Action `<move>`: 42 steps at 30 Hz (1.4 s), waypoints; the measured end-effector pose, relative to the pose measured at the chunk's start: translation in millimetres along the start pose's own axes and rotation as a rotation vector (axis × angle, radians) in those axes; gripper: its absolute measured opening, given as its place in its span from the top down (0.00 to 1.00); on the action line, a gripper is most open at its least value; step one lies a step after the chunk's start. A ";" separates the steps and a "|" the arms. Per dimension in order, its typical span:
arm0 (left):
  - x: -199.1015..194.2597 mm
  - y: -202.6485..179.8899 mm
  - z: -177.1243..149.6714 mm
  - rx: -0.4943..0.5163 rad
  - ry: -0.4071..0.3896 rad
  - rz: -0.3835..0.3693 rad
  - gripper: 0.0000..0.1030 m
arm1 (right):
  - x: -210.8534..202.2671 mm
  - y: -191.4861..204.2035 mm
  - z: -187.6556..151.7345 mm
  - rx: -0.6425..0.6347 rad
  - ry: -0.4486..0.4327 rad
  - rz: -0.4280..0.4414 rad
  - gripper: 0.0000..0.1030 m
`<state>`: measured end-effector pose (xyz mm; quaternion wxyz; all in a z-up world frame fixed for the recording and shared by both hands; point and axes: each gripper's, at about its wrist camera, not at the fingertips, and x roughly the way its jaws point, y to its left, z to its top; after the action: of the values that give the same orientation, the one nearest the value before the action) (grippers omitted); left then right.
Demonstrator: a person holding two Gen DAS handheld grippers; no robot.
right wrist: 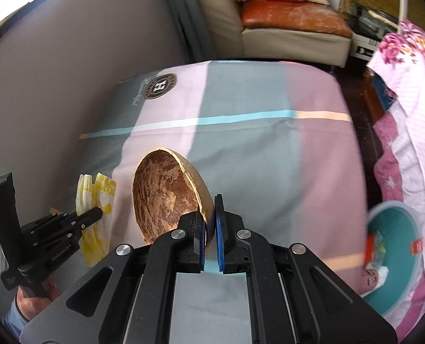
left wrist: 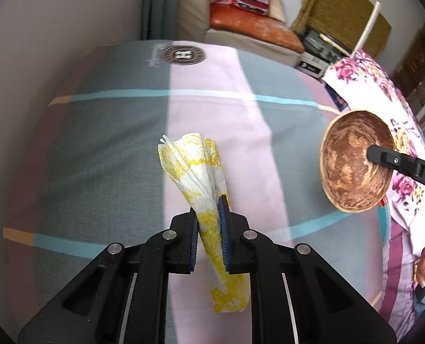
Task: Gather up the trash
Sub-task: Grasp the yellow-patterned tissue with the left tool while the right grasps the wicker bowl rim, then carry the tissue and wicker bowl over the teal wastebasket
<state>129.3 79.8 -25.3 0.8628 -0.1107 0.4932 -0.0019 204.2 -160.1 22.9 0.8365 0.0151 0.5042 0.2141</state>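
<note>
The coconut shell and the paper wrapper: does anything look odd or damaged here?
Nothing looks damaged. The coconut shell hangs tilted on its side, pinched by its rim in the right hand-held gripper. The crumpled wrapper is clamped in the left hand-held gripper.

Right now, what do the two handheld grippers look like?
Both are matte black plastic with silver round bolts and blue ribbed pads on the fingers. The left gripper has small white lettering on its side; the right gripper shows white capitals. A blue sleeve covers the left wrist.

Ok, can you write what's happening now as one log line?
left gripper: shut on yellow wrapper | right gripper: shut on coconut shell rim | both lifted off bed
</note>
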 end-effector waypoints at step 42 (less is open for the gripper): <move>81.2 -363.7 -12.1 0.538 0.192 -0.296 0.86 | -141.3 -303.3 -146.4 0.506 -0.166 -0.247 0.93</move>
<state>199.3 -286.3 -30.1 0.8010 0.0515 0.5327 -0.2684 127.3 -516.1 -3.8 0.8642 0.1790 0.4696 -0.0237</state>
